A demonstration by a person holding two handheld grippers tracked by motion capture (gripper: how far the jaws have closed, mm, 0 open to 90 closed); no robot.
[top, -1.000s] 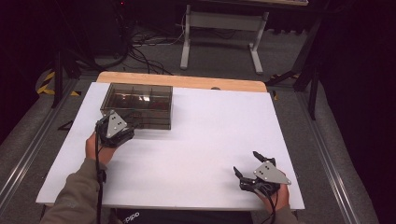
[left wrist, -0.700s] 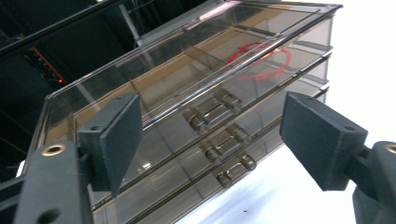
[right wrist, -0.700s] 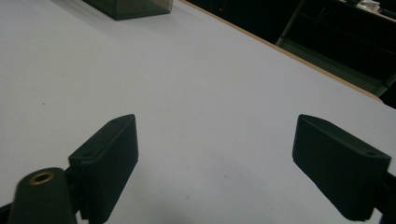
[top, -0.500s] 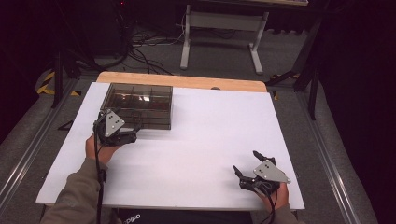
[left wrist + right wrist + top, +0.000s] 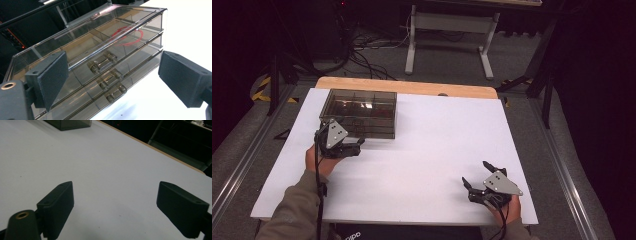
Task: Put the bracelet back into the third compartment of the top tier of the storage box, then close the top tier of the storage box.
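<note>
Writing: a partial white logo at the high view's bottom edge, unreadable. Surface: white table (image 5: 427,150), wooden far edge, dark room with cables behind. Smoky drawer box (image 5: 359,112) – upper left. Your left gripper (image 5: 343,145) – jaws just opened wide, empty, facing its drawer handles (image 5: 103,62). Right gripper (image 5: 477,182) – lower right, open, empty.

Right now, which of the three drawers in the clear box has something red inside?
The top drawer of the smoked-clear drawer box: a red loop shows through it, above the top handle. The two drawers beneath show nothing red.
</note>
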